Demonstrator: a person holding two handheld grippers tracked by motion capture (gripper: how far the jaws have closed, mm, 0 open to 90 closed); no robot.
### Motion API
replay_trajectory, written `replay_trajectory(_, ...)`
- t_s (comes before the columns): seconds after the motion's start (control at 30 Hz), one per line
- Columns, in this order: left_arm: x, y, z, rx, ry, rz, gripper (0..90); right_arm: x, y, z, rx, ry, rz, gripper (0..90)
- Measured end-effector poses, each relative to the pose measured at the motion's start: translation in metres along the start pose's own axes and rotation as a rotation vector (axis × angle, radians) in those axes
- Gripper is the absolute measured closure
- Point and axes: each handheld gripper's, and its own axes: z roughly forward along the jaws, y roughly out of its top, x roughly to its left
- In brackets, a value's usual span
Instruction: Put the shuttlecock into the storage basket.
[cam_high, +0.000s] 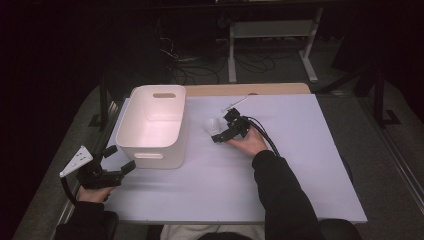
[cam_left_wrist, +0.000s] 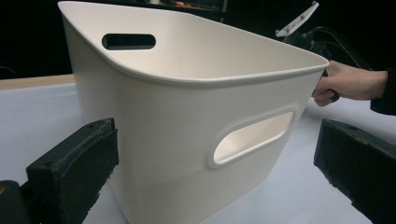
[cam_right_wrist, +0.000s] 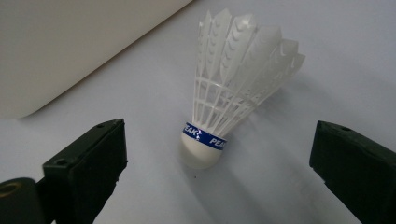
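Between the pads of the right tongs (cam_right_wrist: 215, 154) sits a white shuttlecock (cam_right_wrist: 229, 93), lying tipped on the desk (cam_high: 280, 170) with its cork nose toward the tongs and the skirt fanning away. Those jaws stand wide on either side of it and aren't touching it yet, so nothing is gripped. My guess is this thing weighs next to nothing and the plastic skirt is springy and easy to crush or deform, so I'd pinch it at the cork base, right around the blue band, where it's firm. Squeeze the skirt and it'll probably flex and pop out. Off to the far side of the shuttlecock is the white bin (cam_high: 152, 125), quite near. Over by the bin's near corner, the left tongs (cam_high: 117, 162) hang open too, empty, pads spread toward the bin wall with its handle cutout (cam_left_wrist: 252, 137).
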Motion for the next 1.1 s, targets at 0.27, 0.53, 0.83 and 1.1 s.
replay_trajectory(0.27, 0.0001, 0.0, 0.0, -0.001, -0.001, 0.0, 0.0, -0.0015, -0.0005, 0.0033, 0.022, 0.023, 0.021, 19.5)
replay_trajectory(0.53, 0.0, 0.0001, 0.0, -0.001, -0.001, 0.0, 0.0, -0.004, -0.0005, 0.0, 0.02, 0.029, 0.045, 35.7)
replay_trajectory(0.83, 0.0001, 0.0001, 0.0, -0.001, -0.001, -0.001, 0.0, -0.0035, 0.0002, -0.0015, 0.019, 0.037, 0.052, 43.6)
replay_trajectory(1.1, 0.0, 0.0001, 0.0, -0.001, -0.001, -0.001, 0.0, 0.0, 0.0013, 0.0008, 0.022, 0.043, 0.051, 47.7)
